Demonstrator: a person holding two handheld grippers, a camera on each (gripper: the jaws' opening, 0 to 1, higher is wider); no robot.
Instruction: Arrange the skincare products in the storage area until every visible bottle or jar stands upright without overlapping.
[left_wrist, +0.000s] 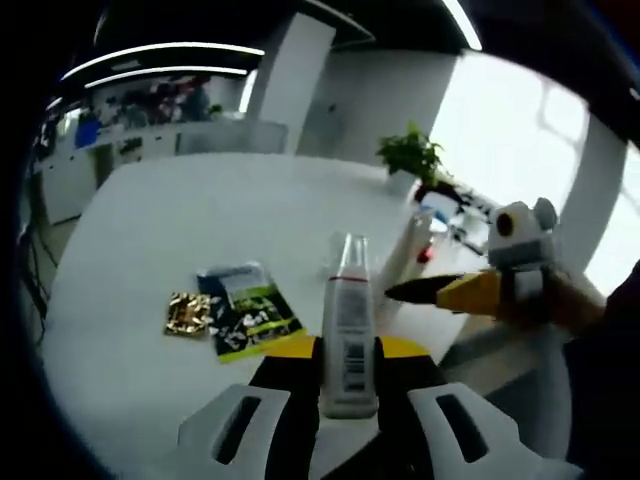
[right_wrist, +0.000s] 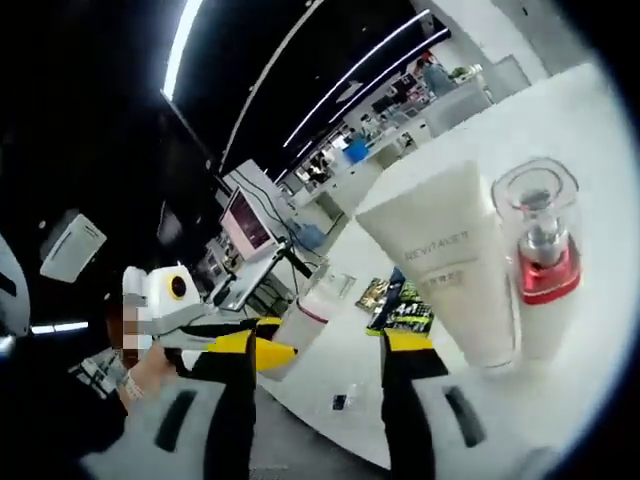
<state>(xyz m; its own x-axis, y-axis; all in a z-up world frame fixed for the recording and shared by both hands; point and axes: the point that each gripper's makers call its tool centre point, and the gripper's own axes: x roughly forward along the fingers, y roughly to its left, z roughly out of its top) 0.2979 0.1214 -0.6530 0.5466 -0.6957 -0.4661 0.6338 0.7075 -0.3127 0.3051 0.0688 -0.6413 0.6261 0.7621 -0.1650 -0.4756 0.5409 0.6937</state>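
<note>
Bottle (left_wrist: 348, 330), clamped in the left gripper (left_wrist: 348, 365) jaws, should land upright on bare worktop (left_wrist: 180, 220) at eleven o'clock of the sachet (left_wrist: 247, 310), while the right gripper (right_wrist: 318, 365) jaws gape empty.

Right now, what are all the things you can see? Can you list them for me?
bottle: one, white with clear cap and barcode label, upright between the left tongs
tube: one, white, standing on its cap on the table
pump bottle: one, clear cap with red band, touching or just beside the tube
packet: one, dark with green print, flat on the table
small packet: one, gold, flat beside the dark packet
potted plant: one, green, far table edge
table: one, white
left tongs: black and yellow, shut on the bottle
right tongs: black and yellow, open
</note>
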